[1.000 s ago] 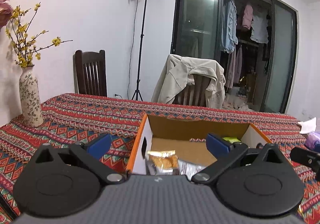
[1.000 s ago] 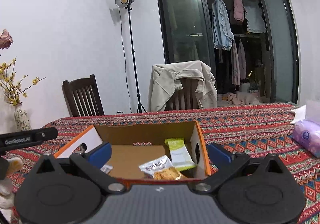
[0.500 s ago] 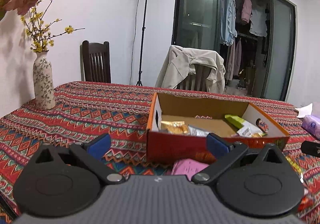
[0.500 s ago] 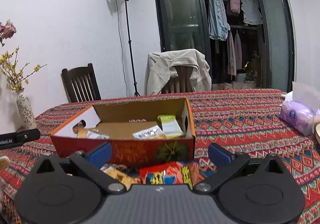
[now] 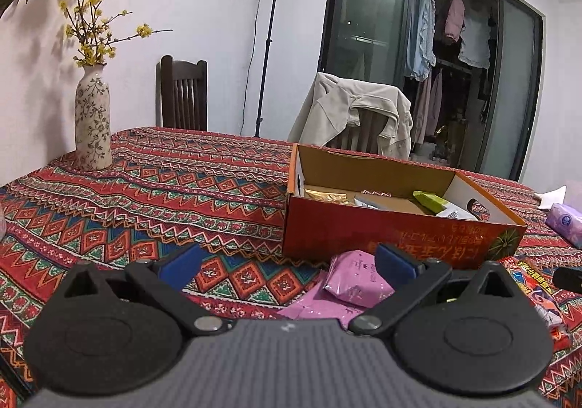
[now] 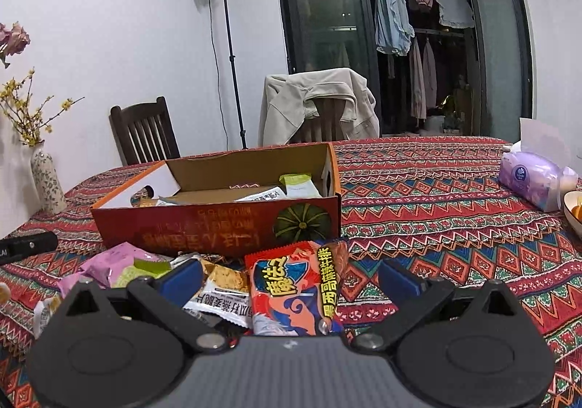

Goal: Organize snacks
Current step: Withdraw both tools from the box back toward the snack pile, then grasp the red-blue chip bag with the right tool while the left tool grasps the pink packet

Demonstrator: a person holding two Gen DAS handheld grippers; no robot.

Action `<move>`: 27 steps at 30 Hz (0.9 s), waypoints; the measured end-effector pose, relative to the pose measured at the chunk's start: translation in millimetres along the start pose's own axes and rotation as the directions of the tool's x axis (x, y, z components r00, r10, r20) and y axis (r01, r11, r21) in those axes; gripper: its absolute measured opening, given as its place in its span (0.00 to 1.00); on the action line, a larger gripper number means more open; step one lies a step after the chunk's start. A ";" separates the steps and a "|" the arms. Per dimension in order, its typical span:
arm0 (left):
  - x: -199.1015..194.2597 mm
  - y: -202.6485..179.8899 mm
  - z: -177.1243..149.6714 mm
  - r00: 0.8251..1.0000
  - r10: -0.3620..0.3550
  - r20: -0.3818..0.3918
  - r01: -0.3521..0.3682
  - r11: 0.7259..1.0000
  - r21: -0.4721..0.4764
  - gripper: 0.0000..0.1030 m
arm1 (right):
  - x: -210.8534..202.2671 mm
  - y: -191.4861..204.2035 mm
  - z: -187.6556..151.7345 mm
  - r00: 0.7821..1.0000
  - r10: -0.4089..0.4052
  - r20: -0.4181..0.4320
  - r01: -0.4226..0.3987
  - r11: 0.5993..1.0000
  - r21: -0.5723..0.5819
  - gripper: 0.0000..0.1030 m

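An open orange cardboard box stands on the patterned tablecloth with several snack packets inside, a green one among them. Loose packets lie in front of it: a pink packet, a red and blue packet and a white cracker packet. My left gripper is open, low over the cloth, with the pink packet by its right finger. My right gripper is open, with the red and blue packet between its fingers, not clamped.
A flowered vase stands at the table's left side. A purple tissue pack and a bowl's rim sit at the right. Two chairs, one draped with a beige jacket, stand behind the table, beside a lamp stand.
Both grippers have pulled back from over the box toward the table's near side and dropped lower, so the loose packets in front of the box have come into view. Both stay open.
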State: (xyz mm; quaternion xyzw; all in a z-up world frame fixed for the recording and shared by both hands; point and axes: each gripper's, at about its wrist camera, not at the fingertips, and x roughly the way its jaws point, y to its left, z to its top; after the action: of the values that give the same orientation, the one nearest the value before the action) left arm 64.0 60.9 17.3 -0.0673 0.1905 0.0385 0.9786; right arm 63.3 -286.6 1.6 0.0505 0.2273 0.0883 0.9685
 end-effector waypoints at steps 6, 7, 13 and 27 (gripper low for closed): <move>0.3 3.7 -3.8 1.000 0.001 -0.007 -0.001 1.000 -0.010 1.00 | 6.0 4.1 -1.8 1.000 0.002 -0.017 -0.002 1.000 -0.010 0.99; 0.7 4.1 -4.3 1.000 0.003 -0.009 -0.003 1.000 -0.011 1.00 | 8.4 5.2 -1.2 1.000 0.001 -0.022 -0.001 1.000 -0.013 0.99; 4.9 5.8 -7.4 1.000 0.005 -0.025 -0.005 1.000 -0.017 1.00 | 33.3 8.3 2.5 0.994 -0.066 -0.087 0.062 0.997 -0.049 0.86; 10.3 5.0 -11.5 0.998 0.003 -0.062 -0.004 1.000 -0.012 1.00 | 49.6 6.3 -11.0 0.988 -0.063 -0.142 0.057 0.997 -0.044 0.47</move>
State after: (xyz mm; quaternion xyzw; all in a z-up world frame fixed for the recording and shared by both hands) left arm 68.8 64.7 2.3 -0.0739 0.2207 0.0392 0.9717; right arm 101.1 -270.2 -28.7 0.0178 0.2957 0.0670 0.9528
